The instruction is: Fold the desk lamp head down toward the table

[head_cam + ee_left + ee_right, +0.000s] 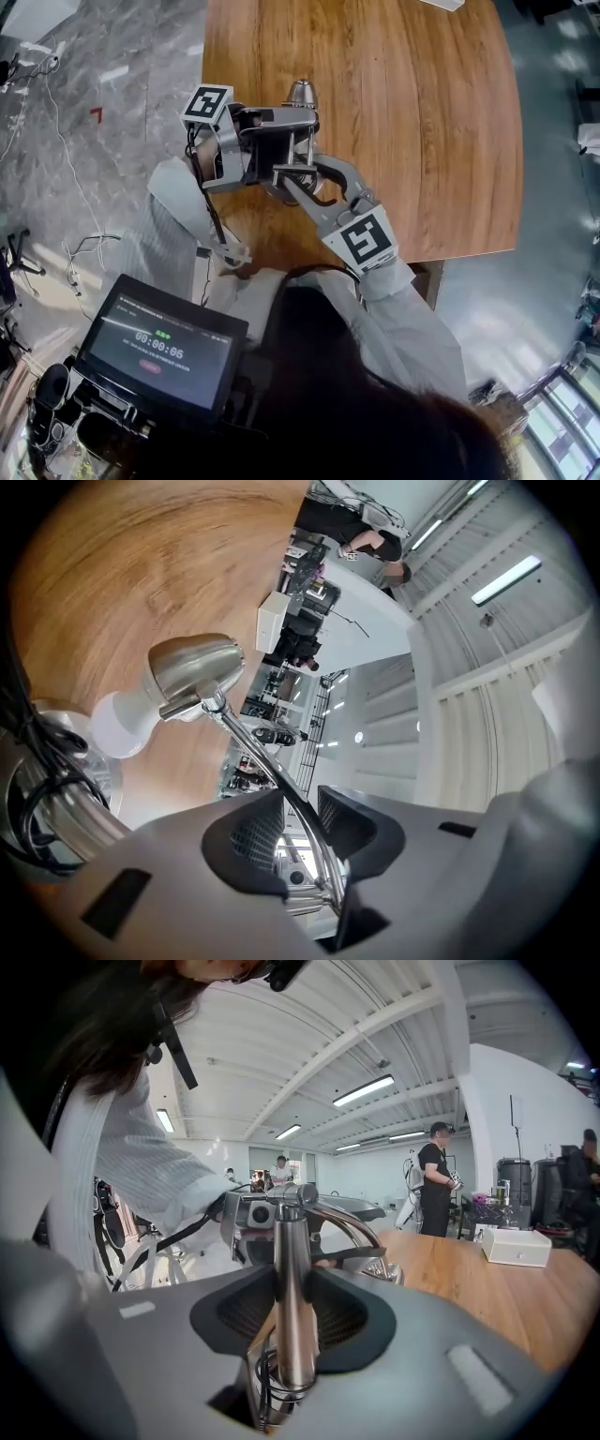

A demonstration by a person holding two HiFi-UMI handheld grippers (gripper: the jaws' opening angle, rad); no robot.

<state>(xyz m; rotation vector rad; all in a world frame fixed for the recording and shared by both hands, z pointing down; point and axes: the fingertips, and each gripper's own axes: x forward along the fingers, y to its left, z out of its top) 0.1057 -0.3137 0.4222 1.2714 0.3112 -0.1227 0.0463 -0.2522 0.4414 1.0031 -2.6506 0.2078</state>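
A chrome desk lamp stands near the front left corner of the wooden table. Its head carries a white bulb and points down at the tabletop. The lamp's thin arm runs between the jaws of my left gripper; a gap shows beside the rod, so this gripper is open. My right gripper is shut on the lamp's upright post, its pads against both sides. A black cable coils at the post's foot.
The table's left and front edges lie close to the lamp. A white box sits farther along the table. A tablet screen hangs below my arms. Cables trail on the grey floor. People stand in the background.
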